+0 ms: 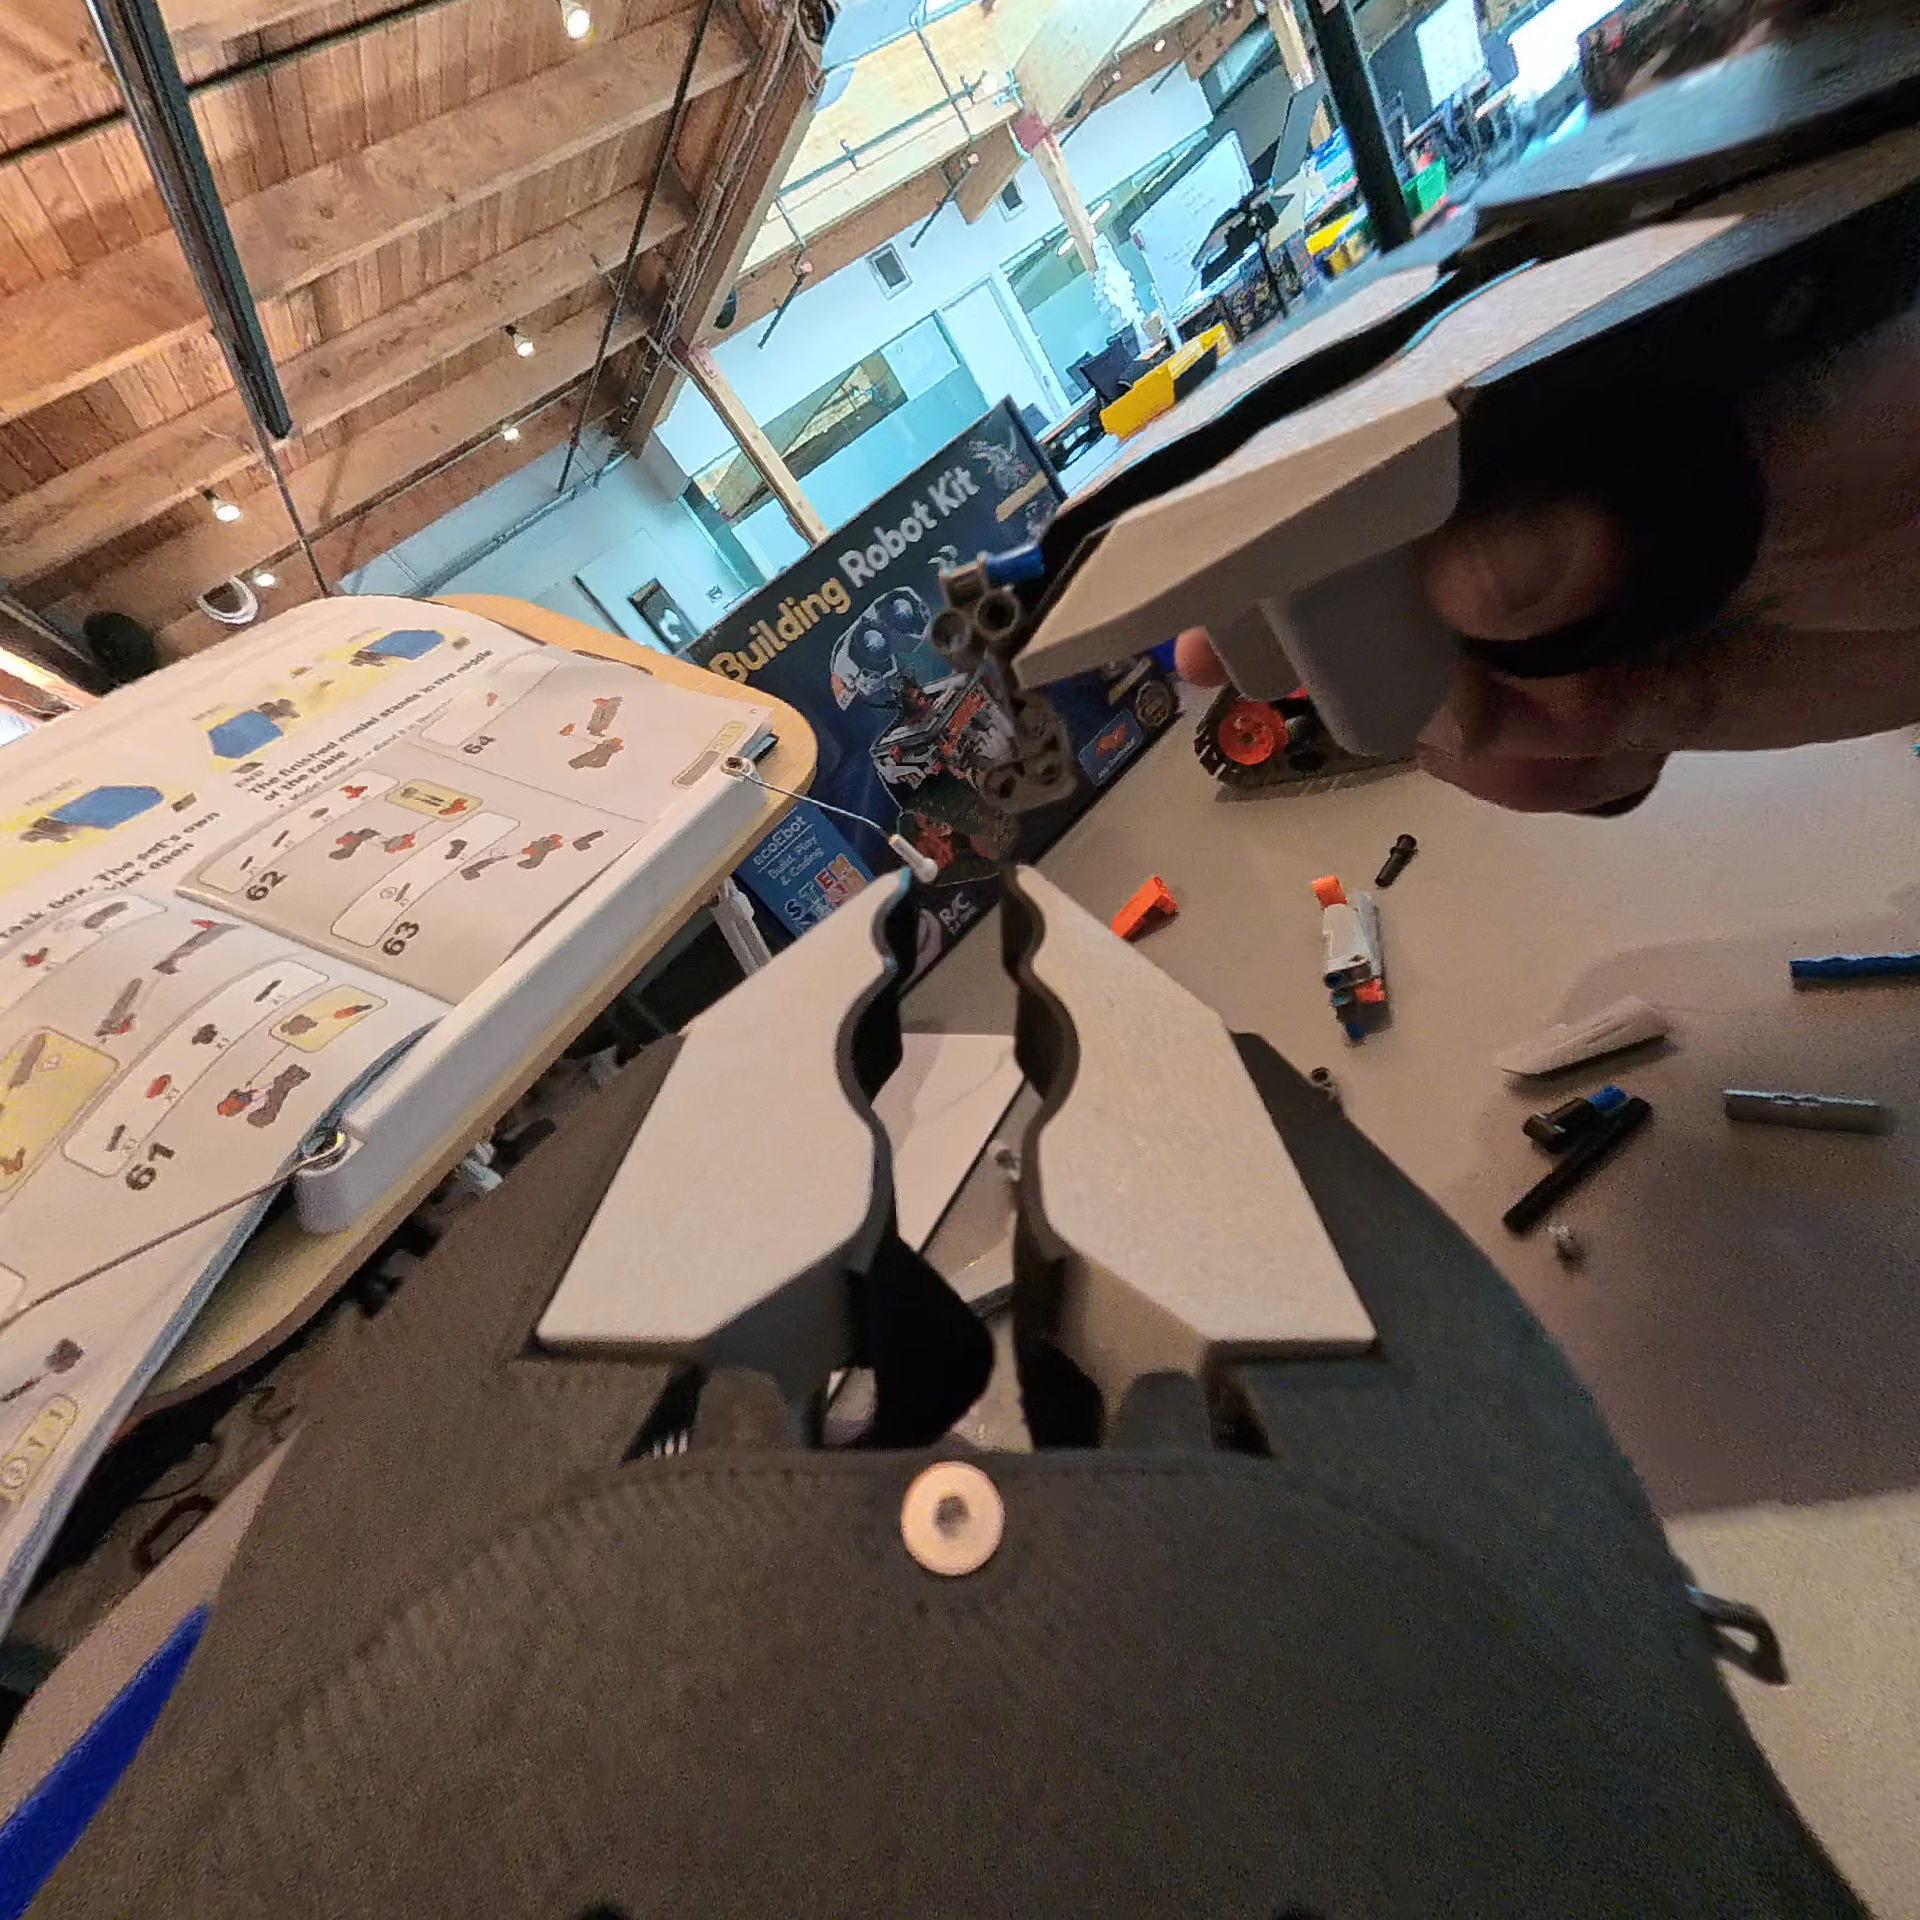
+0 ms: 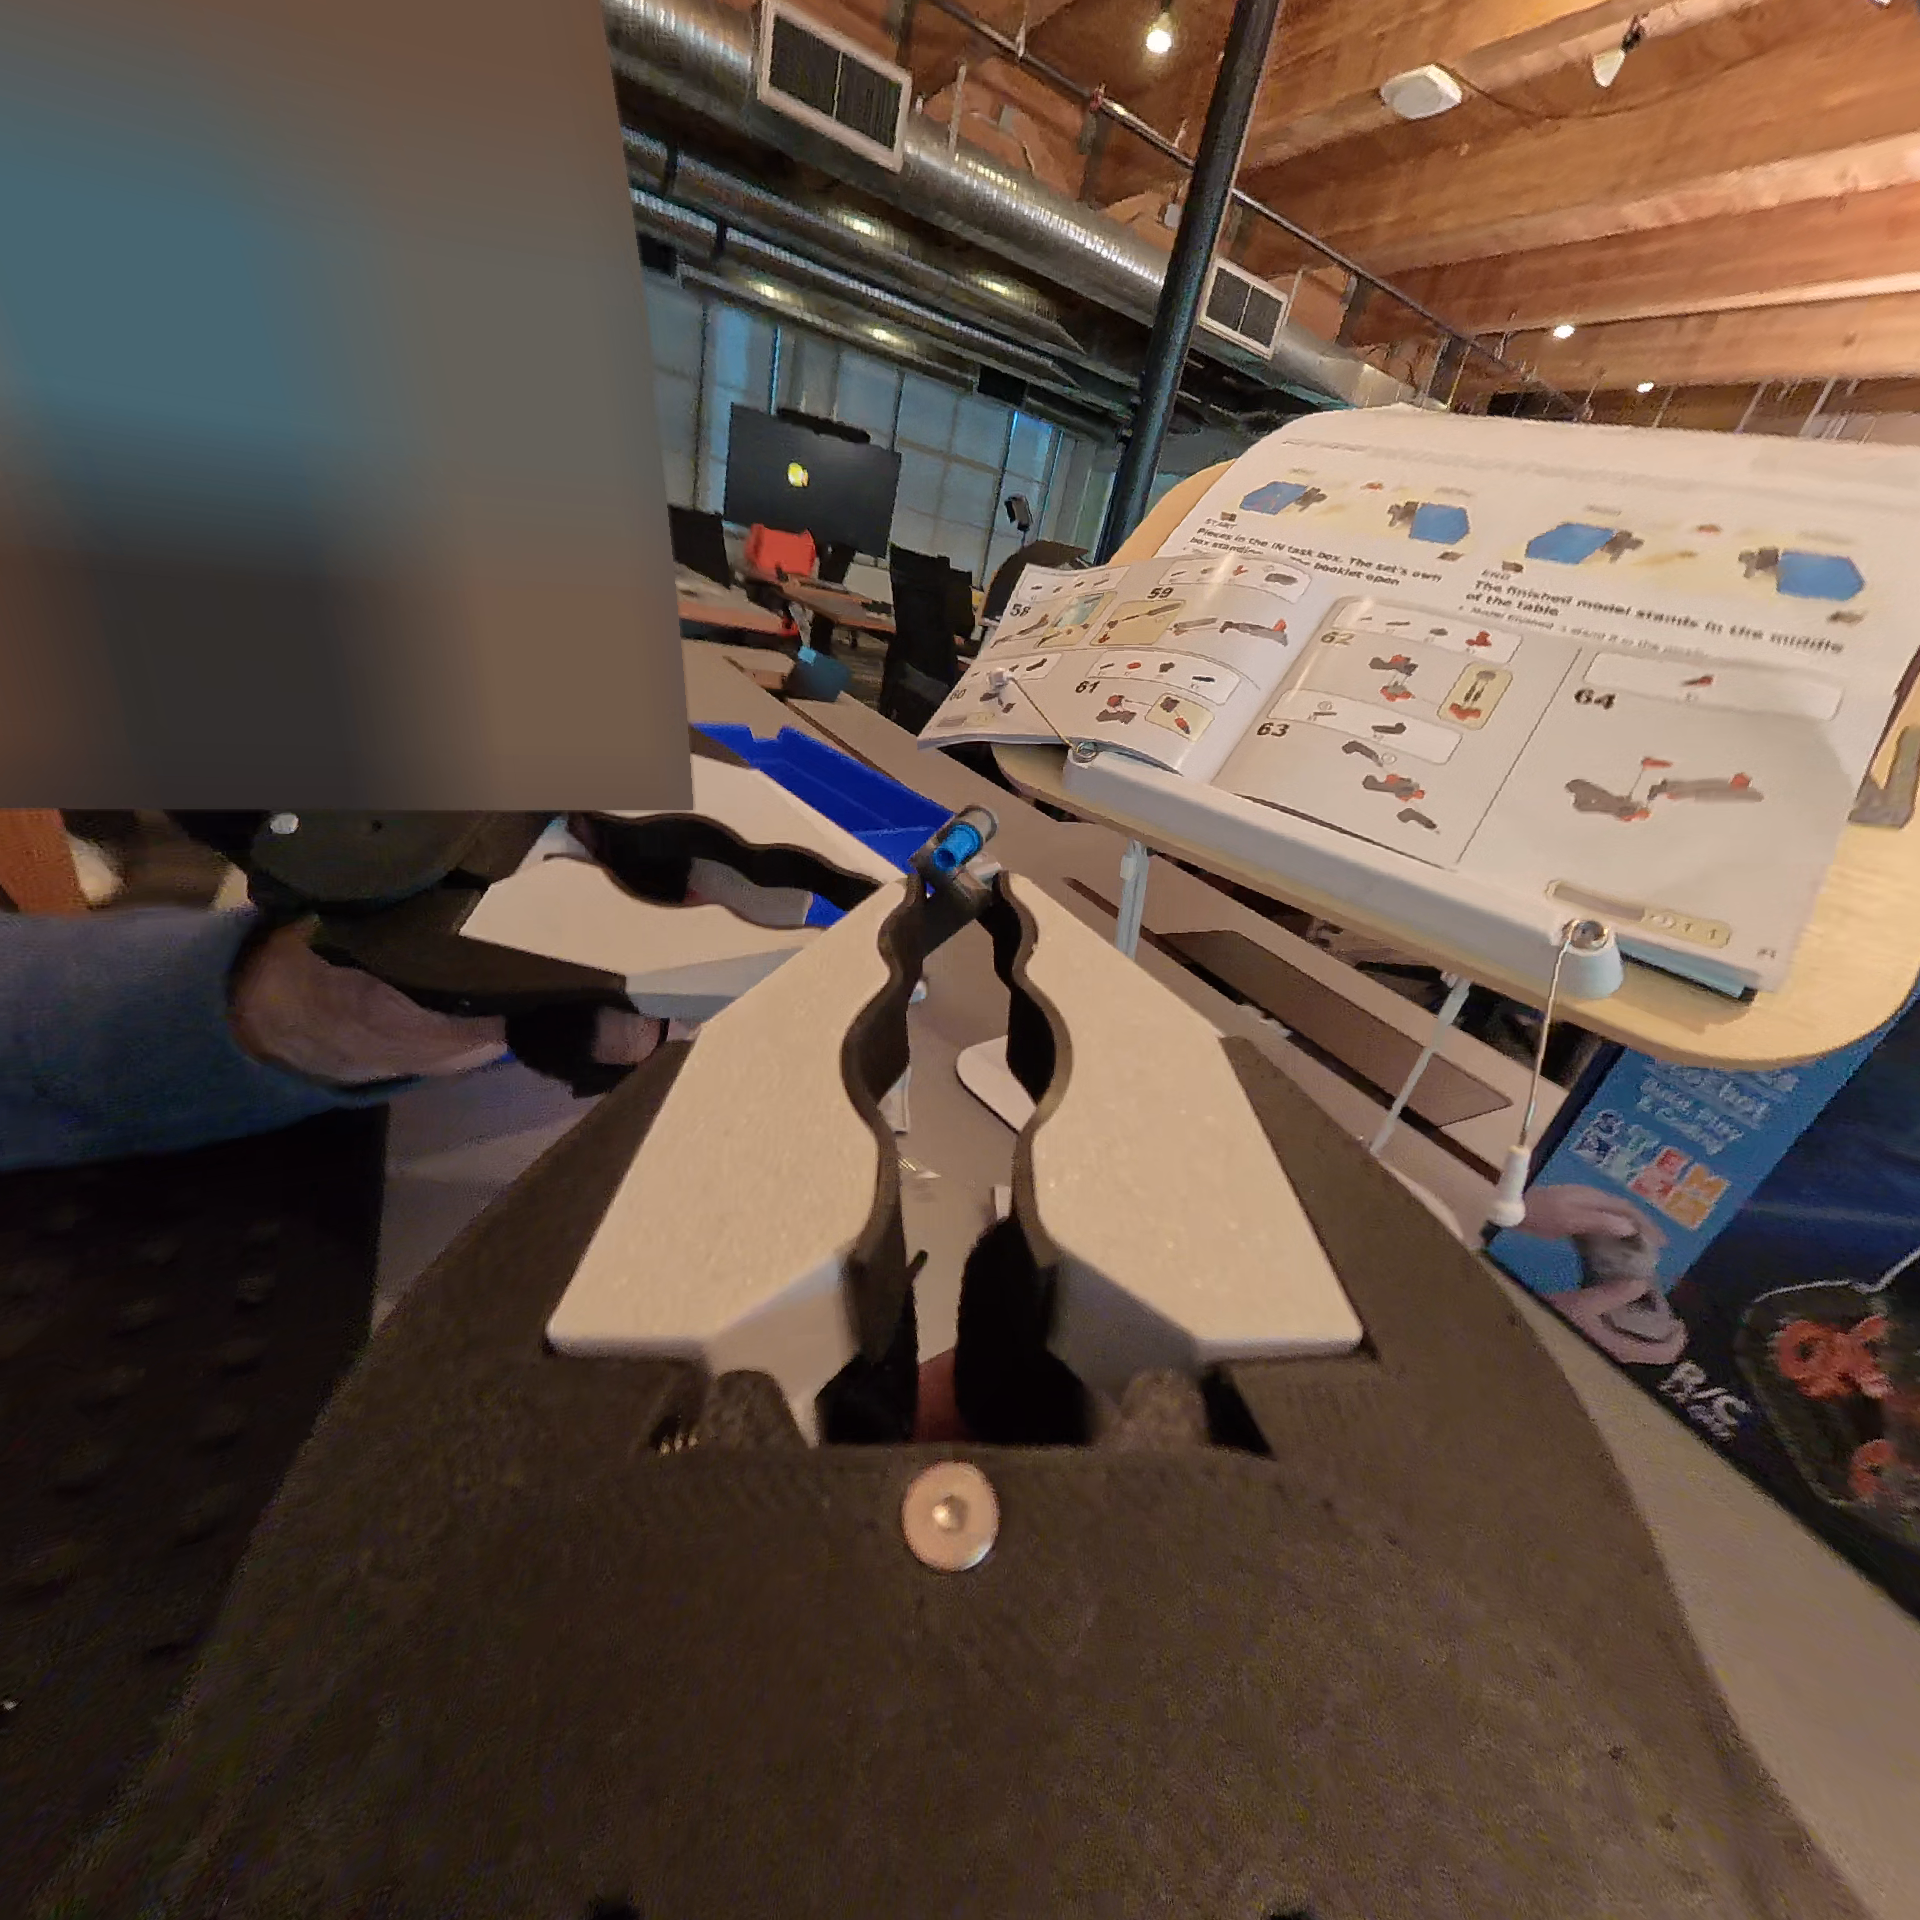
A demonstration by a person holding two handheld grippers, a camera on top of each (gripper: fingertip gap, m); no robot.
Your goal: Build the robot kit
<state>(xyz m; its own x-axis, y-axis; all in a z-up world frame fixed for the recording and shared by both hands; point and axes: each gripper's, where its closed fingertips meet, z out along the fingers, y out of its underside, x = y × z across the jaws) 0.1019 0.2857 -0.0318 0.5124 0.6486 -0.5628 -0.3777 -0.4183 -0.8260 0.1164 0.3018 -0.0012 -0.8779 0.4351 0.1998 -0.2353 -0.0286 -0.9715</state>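
My right gripper (image 2: 954, 891) is shut on a small grey beam assembly (image 2: 948, 883) with a blue pin (image 2: 951, 850) at its top end. The left wrist view shows that gripper (image 1: 1029, 665) from the side. It holds the grey assembly (image 1: 1003, 686) upright in the air, above and just beyond my left fingertips. My left gripper (image 1: 958, 883) is open with nothing between its pads. It also shows in the right wrist view (image 2: 842, 896), jaws apart and empty, tips close to the held piece.
An open instruction booklet (image 1: 312, 883) lies on a tilted wooden stand (image 2: 1766, 1029). A dark kit box (image 1: 894, 665) stands behind. Loose parts lie on the grey table (image 1: 1558, 831): an orange piece (image 1: 1143, 906), a black axle (image 1: 1574, 1164), a grey beam (image 1: 1803, 1110). A blue bin (image 2: 831, 779) is farther off. My two grippers' fingertips are within a few centimetres of each other.
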